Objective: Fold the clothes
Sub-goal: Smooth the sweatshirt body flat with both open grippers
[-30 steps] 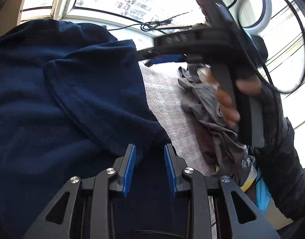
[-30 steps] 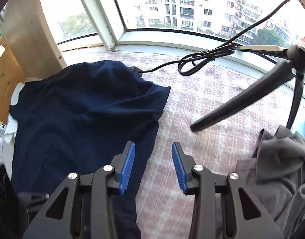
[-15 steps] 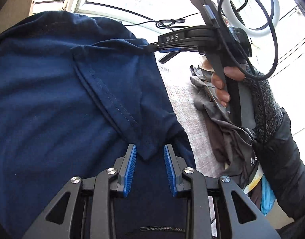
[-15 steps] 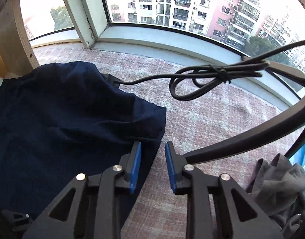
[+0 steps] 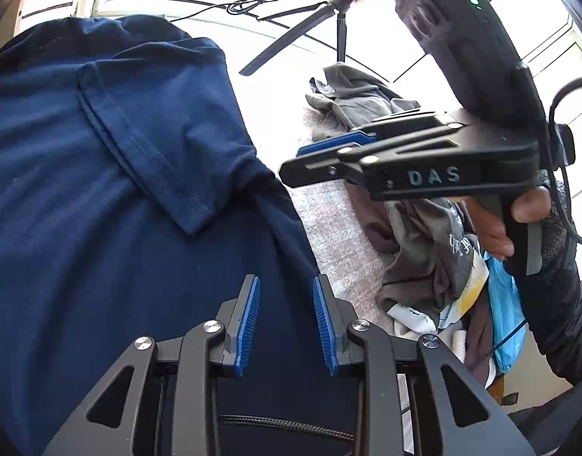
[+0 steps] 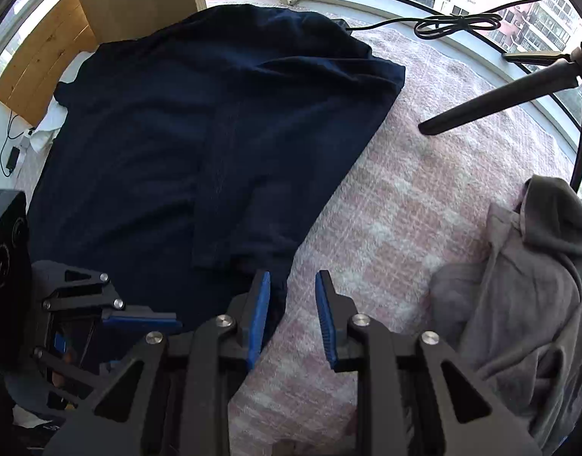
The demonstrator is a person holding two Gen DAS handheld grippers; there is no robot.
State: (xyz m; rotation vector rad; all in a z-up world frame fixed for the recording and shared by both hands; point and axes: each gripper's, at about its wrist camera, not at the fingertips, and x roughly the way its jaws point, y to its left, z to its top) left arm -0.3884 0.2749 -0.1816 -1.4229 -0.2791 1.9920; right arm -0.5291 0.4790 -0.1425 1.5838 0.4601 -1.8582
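A navy T-shirt (image 6: 169, 133) lies spread on the pink checked blanket (image 6: 405, 197), one sleeve (image 5: 158, 133) folded in over its body. My left gripper (image 5: 285, 281) hovers open low over the shirt's near part, nothing between its blue pads. In the right wrist view the left gripper (image 6: 154, 321) shows at the lower left. My right gripper (image 6: 293, 277) is open with a narrow gap, just off the shirt's right edge, with only blanket between its pads. From the left wrist view the right gripper (image 5: 302, 159) sits side-on beside the shirt, held by a gloved hand (image 5: 526, 212).
A pile of grey clothes (image 6: 526, 266) lies to the right on the blanket, with more garments (image 5: 435, 266) near the person's sleeve. A black tripod leg (image 6: 500, 102) and a coiled cable (image 6: 454, 24) are by the window. A wooden board (image 6: 44, 64) stands at the far left.
The right gripper came back from the shirt's far corner to its near right edge and its jaws narrowed. The left gripper shifted a little over the shirt, its gap unchanged.
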